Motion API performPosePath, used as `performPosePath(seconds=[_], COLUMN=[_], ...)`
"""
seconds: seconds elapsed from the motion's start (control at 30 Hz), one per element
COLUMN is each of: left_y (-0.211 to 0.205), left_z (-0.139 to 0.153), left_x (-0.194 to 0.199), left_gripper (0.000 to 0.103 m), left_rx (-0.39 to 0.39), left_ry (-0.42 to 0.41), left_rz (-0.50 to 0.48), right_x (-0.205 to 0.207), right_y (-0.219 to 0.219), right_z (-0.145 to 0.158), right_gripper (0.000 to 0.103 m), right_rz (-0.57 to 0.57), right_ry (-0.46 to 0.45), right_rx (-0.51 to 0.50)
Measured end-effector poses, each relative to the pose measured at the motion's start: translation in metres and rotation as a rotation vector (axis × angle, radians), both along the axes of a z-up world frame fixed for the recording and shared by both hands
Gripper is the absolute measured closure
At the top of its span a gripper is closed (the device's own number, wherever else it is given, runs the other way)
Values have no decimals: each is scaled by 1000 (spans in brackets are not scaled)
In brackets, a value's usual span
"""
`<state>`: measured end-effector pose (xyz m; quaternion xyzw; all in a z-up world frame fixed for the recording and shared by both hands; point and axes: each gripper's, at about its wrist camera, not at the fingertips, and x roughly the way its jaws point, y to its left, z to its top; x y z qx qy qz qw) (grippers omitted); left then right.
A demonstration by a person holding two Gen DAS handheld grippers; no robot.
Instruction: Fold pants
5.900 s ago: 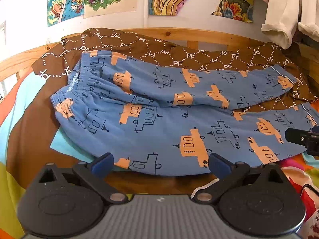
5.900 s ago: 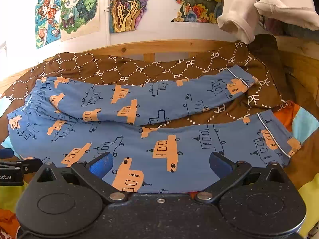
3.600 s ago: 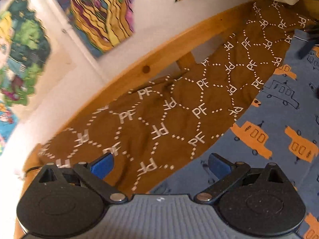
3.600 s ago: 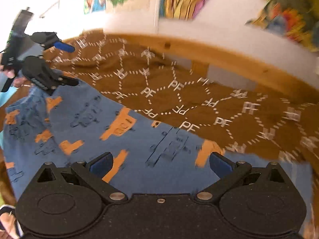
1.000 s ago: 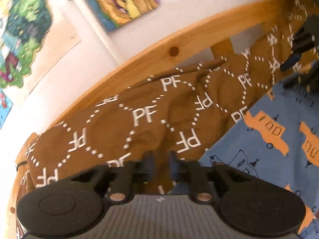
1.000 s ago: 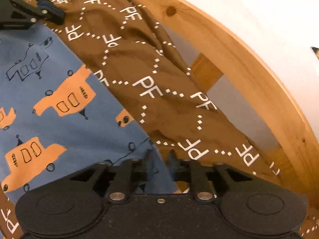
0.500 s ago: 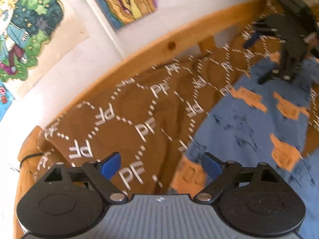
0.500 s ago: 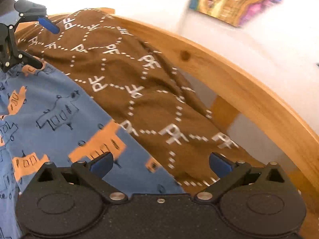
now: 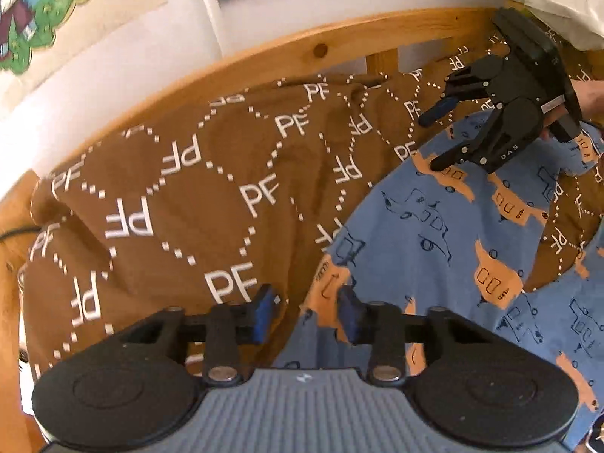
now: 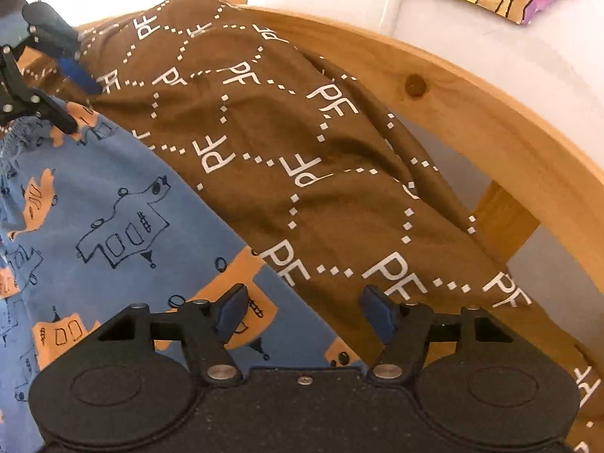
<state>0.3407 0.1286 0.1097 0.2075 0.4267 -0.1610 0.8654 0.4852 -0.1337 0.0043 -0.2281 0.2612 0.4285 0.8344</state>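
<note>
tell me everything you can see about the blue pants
The pants are soft blue fabric printed with orange and outlined vehicle shapes, with a gathered waistband at one end. They lie spread, slightly rumpled, on a brown blanket marked PF, beside a wooden bed rail. The left gripper straddles their edge near the waistband, jaws part open, just been closing; no pinch is visible. The right gripper hovers open over their far edge, jaws also just been closing.
</note>
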Motion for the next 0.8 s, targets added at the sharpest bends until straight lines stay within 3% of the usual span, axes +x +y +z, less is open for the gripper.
performPosePath(seconds=[0.07, 0.17, 0.23, 0.3, 0.4, 0.57, 0.8], left_y=[2, -3, -10, -16, -19, -19, -22], left_z=[-2, -9, -12, -13, -12, -6, 5], left_x=[-1, -1, -1, -2, -2, -4, -9], left_gripper=[84, 94, 98, 99, 99, 99, 99], left_rx=[6, 70, 118, 151, 167, 159, 132], left_ry=[23, 36, 22, 13, 11, 5, -39], left_rz=[-2, -2, -5, -3, 12, 30, 38], right_x=[0, 1, 4, 5, 4, -17, -47], right_y=[-2, 1, 4, 5, 5, 3, -7], right_z=[0, -4, -7, -7, -7, -14, -9], right_gripper=[34, 34, 43, 65, 88, 102, 103], right_rz=[14, 23, 5, -25, -68, -81, -95], right_ry=[7, 10, 10, 12, 26, -4, -90], right_rx=[21, 6, -5, -2, -5, -17, 17])
